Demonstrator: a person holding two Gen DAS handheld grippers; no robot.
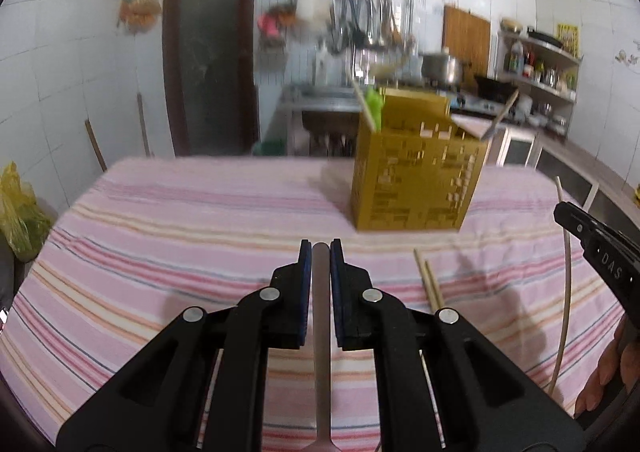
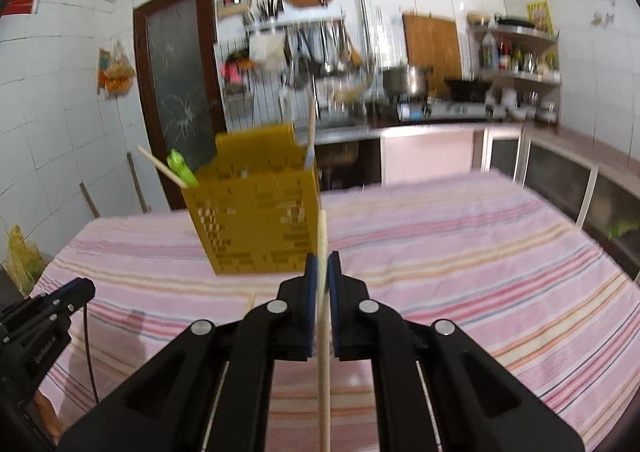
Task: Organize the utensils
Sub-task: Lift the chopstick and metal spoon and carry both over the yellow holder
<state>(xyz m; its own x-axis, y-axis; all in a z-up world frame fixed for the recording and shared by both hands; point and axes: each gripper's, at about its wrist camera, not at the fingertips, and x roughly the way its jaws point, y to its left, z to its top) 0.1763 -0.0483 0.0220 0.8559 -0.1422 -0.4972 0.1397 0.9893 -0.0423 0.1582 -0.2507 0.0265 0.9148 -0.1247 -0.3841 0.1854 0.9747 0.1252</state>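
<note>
A yellow perforated utensil holder (image 1: 416, 168) stands on the striped tablecloth, with a chopstick, a green utensil (image 1: 374, 102) and another handle sticking out; it also shows in the right wrist view (image 2: 256, 208). My left gripper (image 1: 321, 248) is shut on a metal utensil handle (image 1: 321, 332), held above the table short of the holder. My right gripper (image 2: 322, 258) is shut on a wooden chopstick (image 2: 323, 332) that points up beside the holder. Two chopsticks (image 1: 430, 284) lie on the cloth right of the left gripper.
The table with the pink striped cloth (image 1: 180, 236) fills the foreground. Behind it are a kitchen counter with pots (image 2: 404, 80), hanging utensils, a shelf (image 1: 540, 68) and a dark door (image 1: 208, 52). A yellow bag (image 1: 18, 212) hangs at the table's left.
</note>
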